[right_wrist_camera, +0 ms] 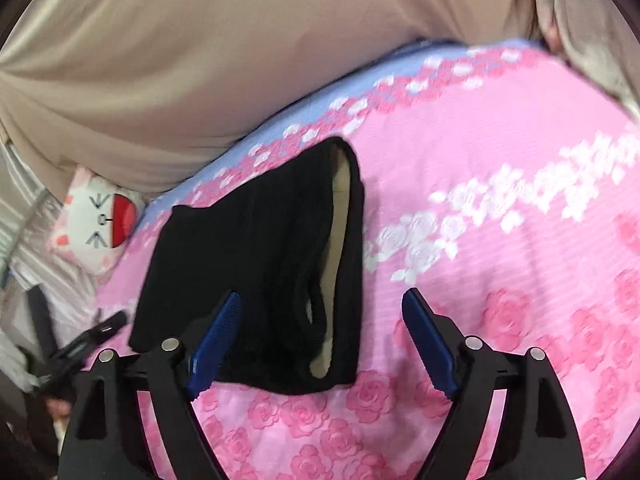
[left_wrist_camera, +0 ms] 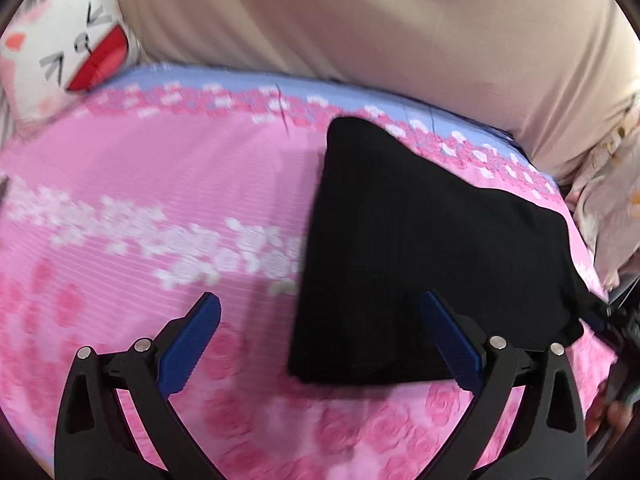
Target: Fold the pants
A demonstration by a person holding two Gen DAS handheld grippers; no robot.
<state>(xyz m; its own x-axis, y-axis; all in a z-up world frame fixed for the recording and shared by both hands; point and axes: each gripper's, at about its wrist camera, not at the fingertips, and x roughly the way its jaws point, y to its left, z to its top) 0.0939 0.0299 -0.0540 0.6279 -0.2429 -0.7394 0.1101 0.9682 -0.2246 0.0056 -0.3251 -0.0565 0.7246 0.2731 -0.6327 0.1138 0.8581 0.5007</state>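
- The bed [left_wrist_camera: 120, 208] fills most of both views, covered by a pink sheet with rose prints, a band of white flowers and a blue strip along its far edge.
- A big beige quilt [left_wrist_camera: 360, 32] is bunched along the far side of the bed, from about ten o'clock round to two o'clock in the left wrist view.
- The black pants [left_wrist_camera: 420, 248] lie folded into a compact, roughly square stack flat on the sheet. In the left wrist view they sit at about three o'clock from centre; in the right wrist view [right_wrist_camera: 256, 264] they sit at about eight o'clock, with a pale lining showing in the opening along their right edge.
- A white cat-face pillow [left_wrist_camera: 68, 52] with a red mouth rests at the far corner of the bed, at ten o'clock in the left view, well apart from the pants.
- The left gripper [left_wrist_camera: 320, 336] hovers above the sheet with its blue fingers [left_wrist_camera: 192, 344] spread wide and holding nothing; its right finger appears over the near edge of the pants.
- The right gripper [right_wrist_camera: 324, 336] is likewise spread wide and holds nothing, its left finger [right_wrist_camera: 212, 344] over the near edge of the stack.
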